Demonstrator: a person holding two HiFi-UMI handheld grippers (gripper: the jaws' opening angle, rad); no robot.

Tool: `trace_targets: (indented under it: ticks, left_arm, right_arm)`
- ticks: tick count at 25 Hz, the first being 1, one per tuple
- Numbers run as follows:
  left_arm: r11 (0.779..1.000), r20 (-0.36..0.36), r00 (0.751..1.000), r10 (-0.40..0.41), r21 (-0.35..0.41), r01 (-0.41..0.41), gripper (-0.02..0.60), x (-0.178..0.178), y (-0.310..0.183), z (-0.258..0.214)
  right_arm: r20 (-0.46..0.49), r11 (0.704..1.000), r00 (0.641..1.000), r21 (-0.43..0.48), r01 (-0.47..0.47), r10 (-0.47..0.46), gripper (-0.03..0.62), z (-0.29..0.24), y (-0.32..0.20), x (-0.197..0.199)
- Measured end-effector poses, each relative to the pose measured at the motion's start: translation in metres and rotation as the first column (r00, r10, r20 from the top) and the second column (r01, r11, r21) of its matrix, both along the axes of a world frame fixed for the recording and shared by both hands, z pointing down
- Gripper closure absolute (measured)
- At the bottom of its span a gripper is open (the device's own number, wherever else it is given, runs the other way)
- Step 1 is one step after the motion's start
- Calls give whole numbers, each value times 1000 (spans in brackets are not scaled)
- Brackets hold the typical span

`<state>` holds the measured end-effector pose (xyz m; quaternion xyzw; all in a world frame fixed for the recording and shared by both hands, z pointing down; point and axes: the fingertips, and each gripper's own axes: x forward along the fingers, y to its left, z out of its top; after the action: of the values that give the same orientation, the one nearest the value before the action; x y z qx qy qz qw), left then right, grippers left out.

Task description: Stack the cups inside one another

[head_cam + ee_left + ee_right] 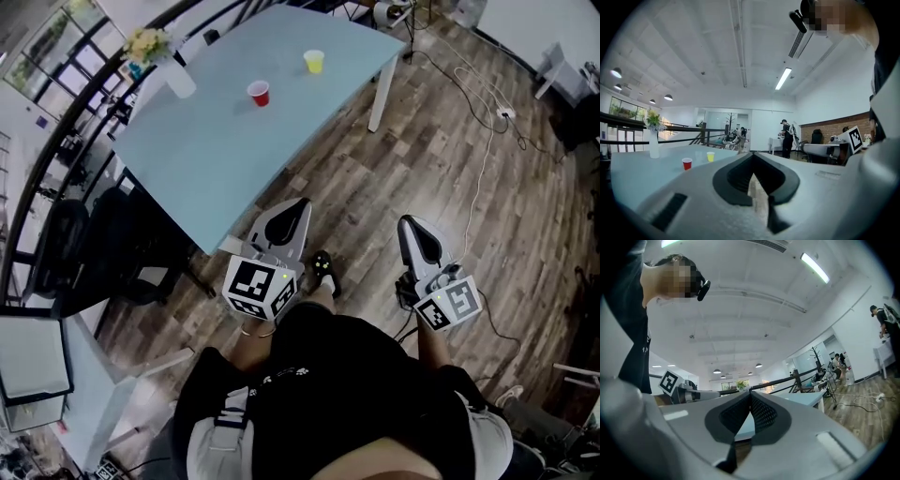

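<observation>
Short of the near corner of the pale blue table [234,150], both grippers hang over the wood-plank floor [450,178]. The step in hand therefore reads as the approach, with no cup reached yet. On the table's far half stands the red cup [259,93]. The yellow cup [314,61] stands beyond it toward the far edge, and the two are well apart, upright, mouths up. The left gripper [302,202] points at the table with its jaws pressed together and nothing between them. The right gripper [409,223], off the table's near corner, is likewise closed tip to tip and empty. The next move likely calls for closing in on the table, spreading one pair of jaws, taking one cup by its wall and lowering it into the other. Around the table, the plank floor runs past its right side and a black railing [66,141] runs along its left. A white vase of flowers [176,77] stands at its far left corner, and a white cable [483,169] trails to a power strip [506,112] well to its right.
</observation>
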<state>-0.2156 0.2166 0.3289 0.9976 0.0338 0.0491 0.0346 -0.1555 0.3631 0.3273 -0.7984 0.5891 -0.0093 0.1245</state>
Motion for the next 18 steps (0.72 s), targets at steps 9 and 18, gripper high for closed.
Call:
trace_targets:
  ticks: [9,18]
  left_arm:
    - [1000,-4,1000,-12,7,12,597,63,-56,4]
    - [994,26,995,-94,-49,95,597,85,-129,16]
  right_arm:
    - [12,1000,1000,-22,12,-11,599,7,-59,61]
    - [21,993,996,-74,93,-92,599,13,-135,101]
